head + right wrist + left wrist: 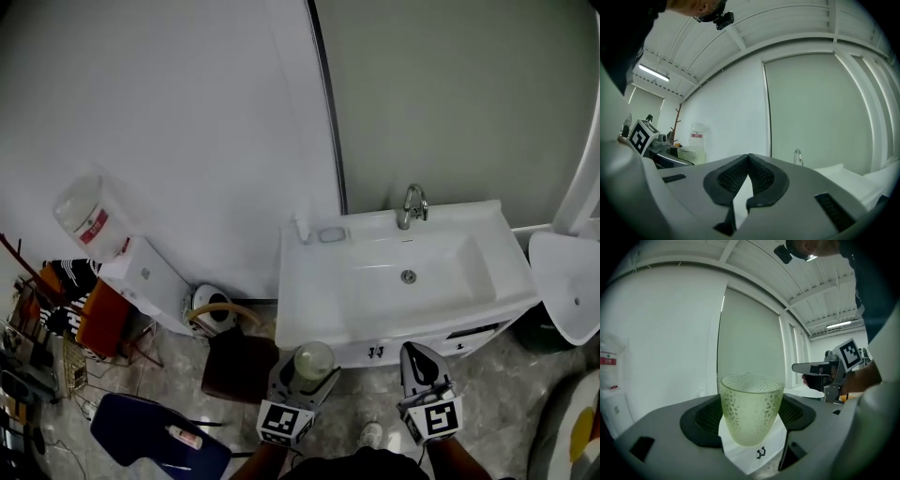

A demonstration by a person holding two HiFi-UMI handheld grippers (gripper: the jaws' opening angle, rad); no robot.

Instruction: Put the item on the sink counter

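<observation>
A: Whereabouts of the cup (751,406)?

B: Low in the middle of the head view, just short of the front edge of the white desk (309,314) round the basin (412,272). Not set down yet. Carried upright in the left gripper (307,373).

A: And the jaws there?

B: Spread wide and pressed against the cup's two sides, gripping round the lower half, rim standing clear above. Probably held upright and level so as to land flat on the base, with no turning needed at the end.

A: Right gripper (749,164)?

B: Clenched, with ribbed pads (733,176) meeting at the tips and nothing between. Rides alongside at the lower right of the head view, apparently just out of the way.

A: Look and feel of the cup?

B: Translucent, pale green, dimpled all over the wall, smooth at the rim, tapering to a rounded bottom. Glass or hard plastic, hard to say which. Looks empty. Likely less slippery for the dimples, and gripped by dark ribbed rubber besides.

A: Landing spot?

B: Glossy white, flat and smooth, with a rectangular basin sunk in the middle and a chrome tap (412,206) at the back. Nearest fit, by the look of it: the bare strip left of the basin. Only a small pale dish (331,234), or something like one, up at the rear left corner, well apart from the front of that strip.
</observation>
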